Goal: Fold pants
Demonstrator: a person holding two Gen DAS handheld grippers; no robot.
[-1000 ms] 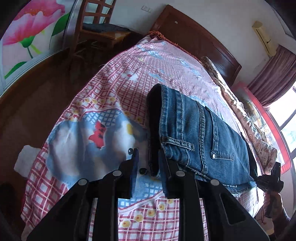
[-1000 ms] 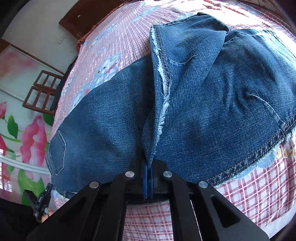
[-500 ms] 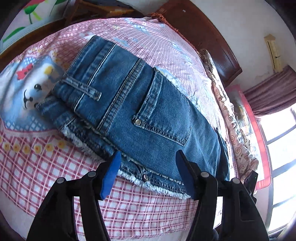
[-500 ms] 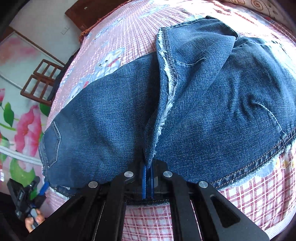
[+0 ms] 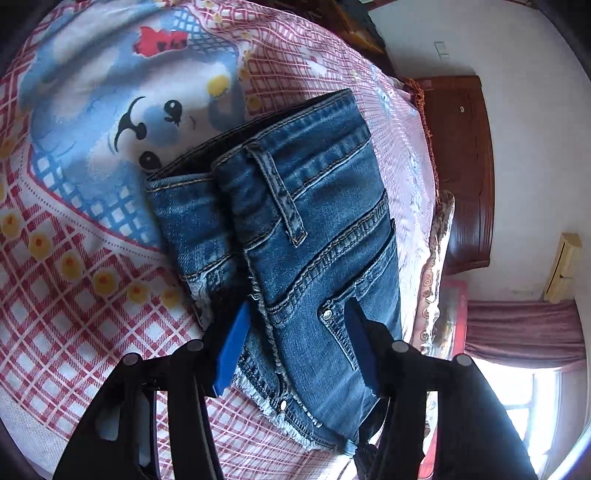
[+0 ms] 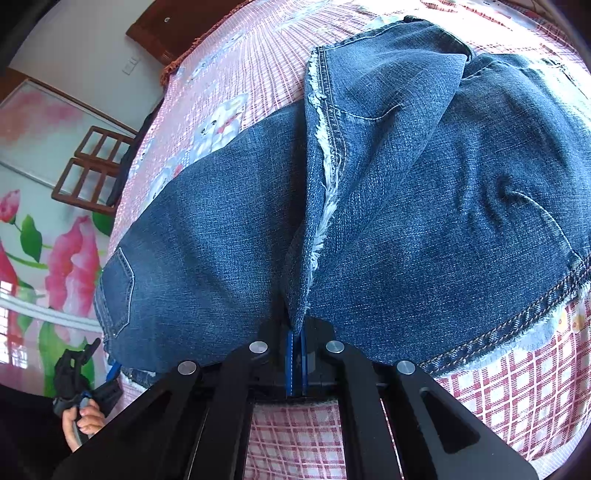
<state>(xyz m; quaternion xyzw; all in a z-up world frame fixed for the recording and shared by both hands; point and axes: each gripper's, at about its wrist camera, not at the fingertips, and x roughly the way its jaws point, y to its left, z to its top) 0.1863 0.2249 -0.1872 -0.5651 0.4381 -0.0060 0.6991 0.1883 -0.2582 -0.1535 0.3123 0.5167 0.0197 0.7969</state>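
Right wrist view, nearest first: the right gripper (image 6: 295, 343) is clenched on a raised fold of the jeans (image 6: 424, 206), its blue pads pressed together with a ridge of denim pinched between them. From that pinch a frayed hem edge runs up and away along the middle of the cloth. To the right a stitched, frayed hem lies on the checked bedspread (image 6: 517, 387), with a strip of bare cover between it and the bed's near edge. To the left the denim spreads flat toward a back pocket (image 6: 118, 291), and past it the left gripper (image 6: 79, 373) shows at the bed's side, held in a hand. Beyond the jeans the bedspread lies bare up to the wooden headboard (image 6: 177, 26).

In the left wrist view, the left gripper (image 5: 295, 347) is released, its blue pads spread wide astride the frayed corner of the jeans (image 5: 314, 221); whether they touch the cloth cannot be told. The waistband end lies farther off, on the cartoon bear print (image 5: 147, 122). Bare bedspread (image 5: 74, 295) spreads to the left; the headboard (image 5: 461, 166) and a curtained window (image 5: 524, 332) stand to the right.
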